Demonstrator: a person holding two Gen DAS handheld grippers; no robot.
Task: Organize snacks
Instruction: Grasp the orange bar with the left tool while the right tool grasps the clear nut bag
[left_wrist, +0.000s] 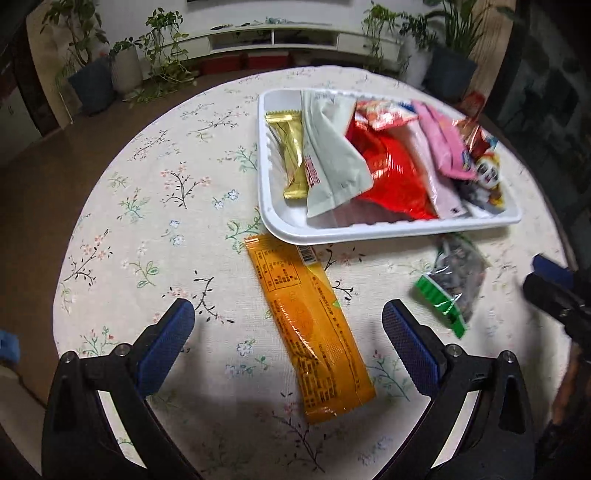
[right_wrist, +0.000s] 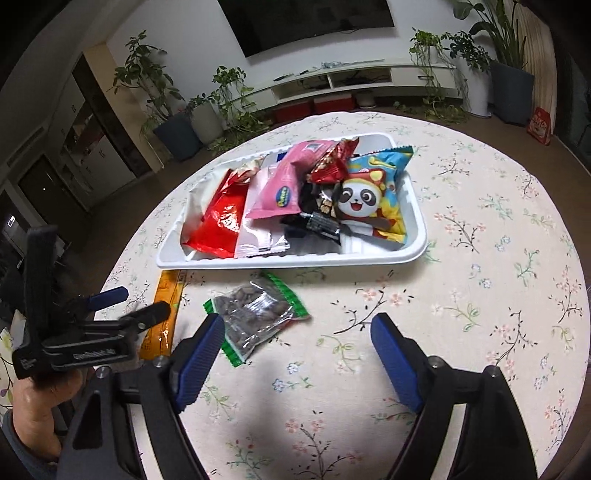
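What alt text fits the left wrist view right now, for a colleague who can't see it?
The open left gripper hovers over an orange snack packet lying on the floral tablecloth, between its blue fingers but untouched. Beyond sits a white tray full of snacks, with a green-edged nut packet beside it.

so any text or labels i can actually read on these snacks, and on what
No text reads clearly in full.
Pink packet: blue oval logo, lettering too blurred to be sure of.
Orange wrapper: barcode and printed panels, too small.
White packet: red label, blurred.
Black wrapper: white print, illegible.
Left tool: embossed lettering on its body, unreadable.
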